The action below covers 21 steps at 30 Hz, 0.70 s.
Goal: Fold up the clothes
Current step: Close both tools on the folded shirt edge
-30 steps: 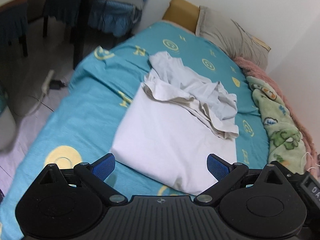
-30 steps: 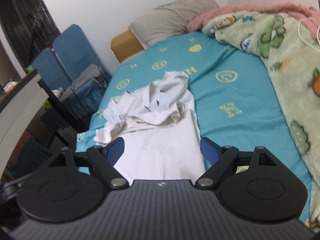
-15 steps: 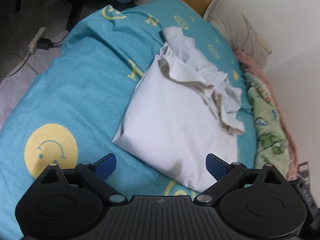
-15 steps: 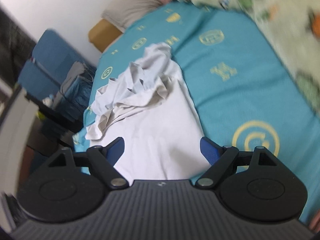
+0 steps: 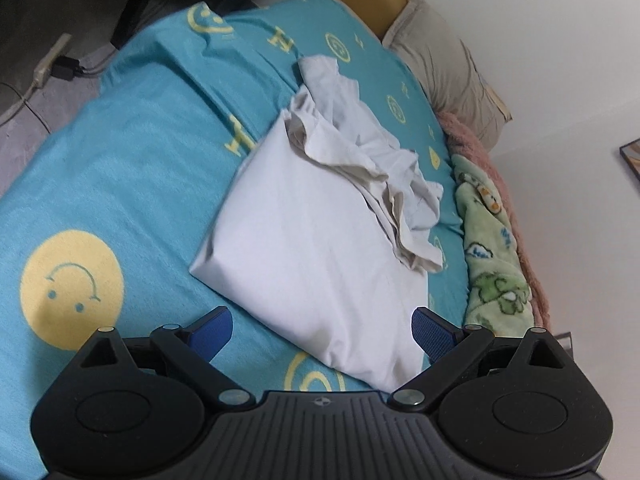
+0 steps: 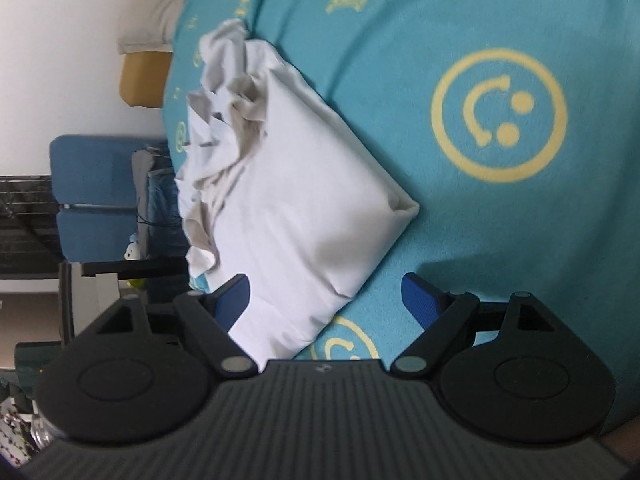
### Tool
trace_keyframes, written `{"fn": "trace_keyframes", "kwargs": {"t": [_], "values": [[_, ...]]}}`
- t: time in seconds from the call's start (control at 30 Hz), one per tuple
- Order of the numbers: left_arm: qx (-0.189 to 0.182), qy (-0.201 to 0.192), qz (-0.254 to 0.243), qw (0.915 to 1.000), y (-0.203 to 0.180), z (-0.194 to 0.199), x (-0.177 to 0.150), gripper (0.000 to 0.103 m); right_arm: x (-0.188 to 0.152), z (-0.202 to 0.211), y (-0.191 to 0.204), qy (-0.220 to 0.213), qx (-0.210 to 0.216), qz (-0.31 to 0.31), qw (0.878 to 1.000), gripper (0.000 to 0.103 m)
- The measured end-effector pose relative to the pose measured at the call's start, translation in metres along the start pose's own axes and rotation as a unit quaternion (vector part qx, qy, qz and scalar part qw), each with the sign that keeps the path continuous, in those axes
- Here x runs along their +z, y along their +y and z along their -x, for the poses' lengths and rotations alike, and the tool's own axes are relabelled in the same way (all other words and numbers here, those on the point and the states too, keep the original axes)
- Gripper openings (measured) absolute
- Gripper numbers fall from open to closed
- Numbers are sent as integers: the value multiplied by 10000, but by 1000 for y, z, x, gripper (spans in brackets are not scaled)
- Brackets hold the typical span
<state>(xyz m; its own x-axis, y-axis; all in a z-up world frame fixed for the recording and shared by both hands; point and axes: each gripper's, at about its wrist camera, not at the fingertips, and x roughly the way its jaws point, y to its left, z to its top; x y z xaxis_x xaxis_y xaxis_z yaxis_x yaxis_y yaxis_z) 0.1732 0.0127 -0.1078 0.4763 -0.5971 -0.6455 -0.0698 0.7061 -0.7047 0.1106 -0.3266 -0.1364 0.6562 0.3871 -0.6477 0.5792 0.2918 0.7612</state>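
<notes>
Left claw (image 5: 322, 326) hangs over the bed (image 5: 120, 152), fingers spread wide, gripping nothing. Right claw (image 6: 326, 296) likewise spread and empty. White garment (image 5: 320, 236) lies on the bed's teal sheet, its near folded edge just ahead of and between both claws' fingertips, its far end bunched toward the pillow (image 5: 448, 68). Left view alone shows a green blanket (image 5: 492, 252) beside the garment; right view alone shows a blue chair (image 6: 100, 196) off the bed's side.

Bed (image 5: 120, 152) with teal smiley-print sheet, beige pillow (image 5: 448, 68) at head, green blanket (image 5: 492, 256) along white wall (image 5: 540, 20). Blue chair (image 6: 96, 200) beside bed.
</notes>
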Motion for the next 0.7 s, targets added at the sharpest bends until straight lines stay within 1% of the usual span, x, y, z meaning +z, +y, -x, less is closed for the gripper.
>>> {"fn": "trace_keyframes", "kwargs": {"t": [0.07,0.1,0.13,0.17,0.2,0.27,0.3,0.33,0.37,0.43,0.57,0.63,0.7], "values": [[-131,168,-7,9998,-1,-8,-4,98,0,-7,1,-34,-113,40,9999,70],[-221,284,-25,9993,-2,-12,-7,98,1,-9,2,-93,-144,55,9998,68],[-317,405,-41,9987,-3,-17,-10,98,1,-9,2,-162,-163,59,9997,62],[-424,535,-54,9977,-5,-23,-13,98,3,-9,2,-243,-182,34,9995,53],[-528,653,-65,9964,-6,-28,-16,98,4,-9,2,-326,-203,-4,9993,48],[-667,821,-94,9943,-10,-39,-21,98,7,-9,-2,-426,-224,-114,9988,29],[-722,900,-113,9933,-13,-44,-24,98,7,-8,-2,-459,-189,-113,9987,24],[-774,969,-128,9922,-15,-50,-26,98,7,-6,0,-486,-130,-79,9987,17],[-820,1018,-136,9913,-18,-56,-27,98,6,-4,1,-514,-72,-46,9986,12],[-911,1110,-131,9896,-22,-69,-29,98,6,0,5,-580,89,42,9983,10],[-910,1127,212,9892,-17,-89,-28,98,5,13,17,-723,522,241,9957,9],[-852,941,392,9911,-11,-93,-24,97,5,19,21,-780,684,307,9941,8],[-774,649,560,9933,-4,-91,-15,95,7,21,23,-817,737,316,9934,8]]}}
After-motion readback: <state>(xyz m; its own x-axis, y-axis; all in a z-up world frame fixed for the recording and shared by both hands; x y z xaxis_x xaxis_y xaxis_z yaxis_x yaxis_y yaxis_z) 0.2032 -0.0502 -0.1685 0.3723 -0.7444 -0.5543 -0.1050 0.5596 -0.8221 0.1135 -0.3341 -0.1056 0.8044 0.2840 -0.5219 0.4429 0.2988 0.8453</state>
